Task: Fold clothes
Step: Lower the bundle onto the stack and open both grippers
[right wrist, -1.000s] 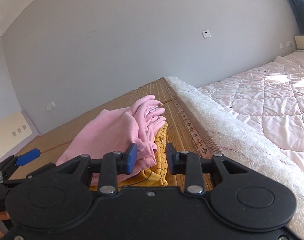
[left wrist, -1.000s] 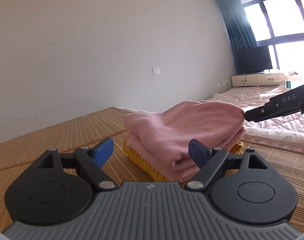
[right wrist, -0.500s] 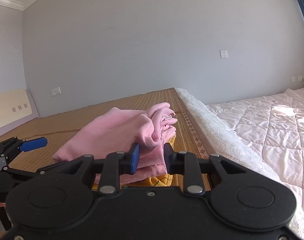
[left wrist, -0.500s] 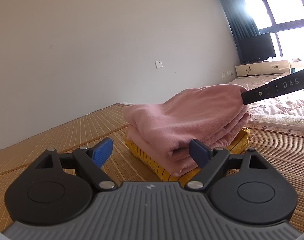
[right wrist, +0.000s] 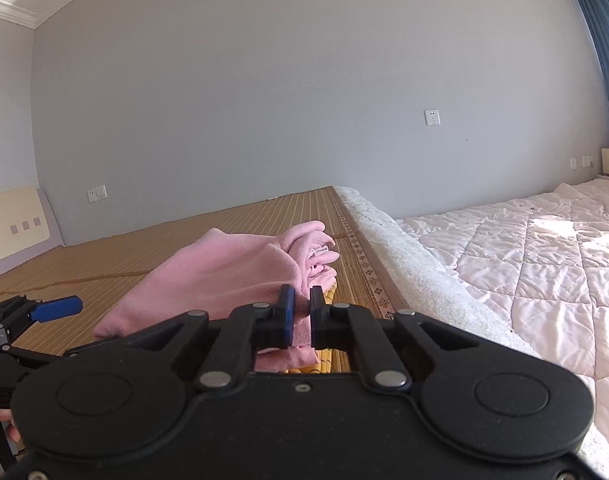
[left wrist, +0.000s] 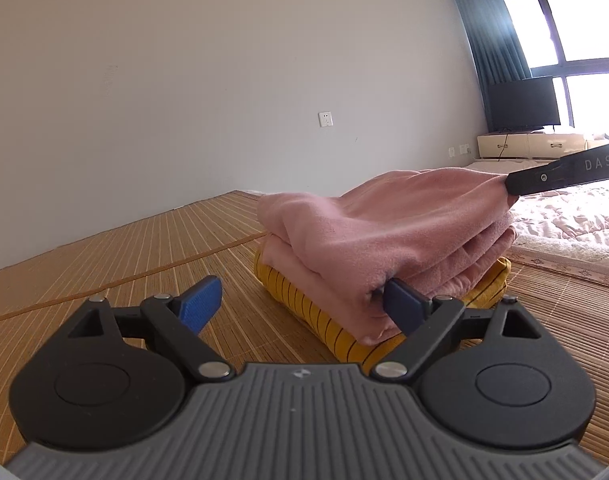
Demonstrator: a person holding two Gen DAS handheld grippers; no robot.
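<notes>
A folded pink garment lies on top of a folded yellow striped garment on the bamboo mat. My left gripper is open at the stack's near corner, and its right pad presses into the pink fold. My right gripper is shut on the pink garment's edge at the opposite end. One of its black fingers shows in the left wrist view at that raised end. A sliver of the yellow garment shows under the right gripper.
The bamboo mat spreads to the grey wall. A fluffy white strip and a white quilted bed lie to the right of the stack. A TV on a low cabinet stands by the window. A hand shows at the lower left.
My right gripper has closed onto the pink garment's edge. My left gripper has moved in to the stack, so its right pad now touches the pink fold.
</notes>
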